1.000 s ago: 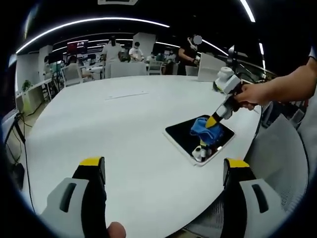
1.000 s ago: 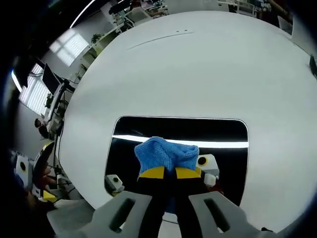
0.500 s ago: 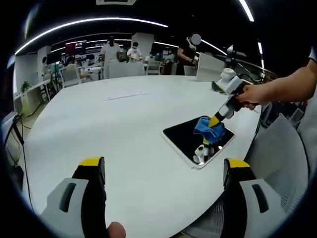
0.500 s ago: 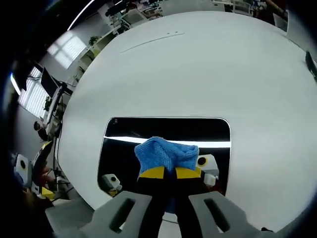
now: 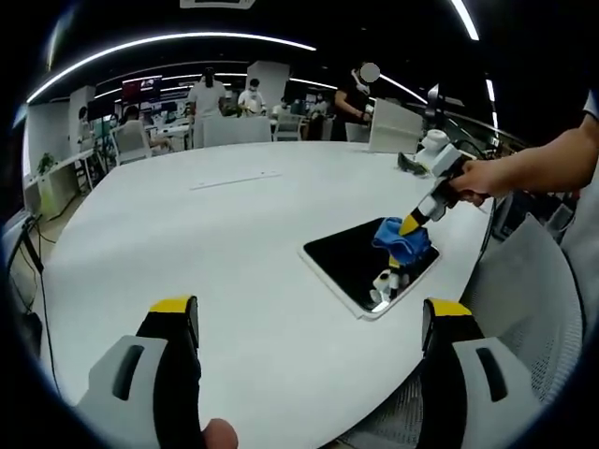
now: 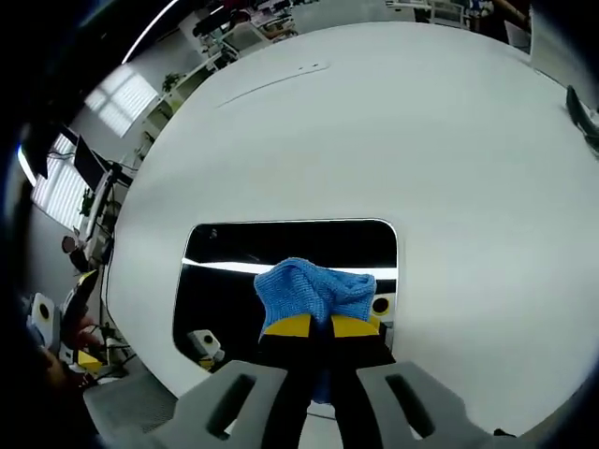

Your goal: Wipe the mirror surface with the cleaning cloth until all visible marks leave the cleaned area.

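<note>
A dark rectangular mirror (image 6: 234,267) lies flat on the white table, also seen as the mirror (image 5: 351,257) in the left gripper view. My right gripper (image 6: 311,327) is shut on a bunched blue cloth (image 6: 314,290), pressing it onto the mirror's right part. From the left gripper view the right gripper (image 5: 409,225) reaches in from the right, held by a hand, with the blue cloth (image 5: 401,239) under its tips. My left gripper (image 5: 309,323) hovers open over the table's near edge, well short of the mirror, holding nothing.
The round white table (image 5: 187,234) stretches wide to the left and behind the mirror. A dark object (image 6: 585,117) lies at the table's far right edge. People and desks (image 5: 225,98) stand in the background beyond the table. A grey chair (image 5: 538,299) sits at right.
The right gripper has slid the cloth across the mirror toward its right end. The left gripper has stayed put.
</note>
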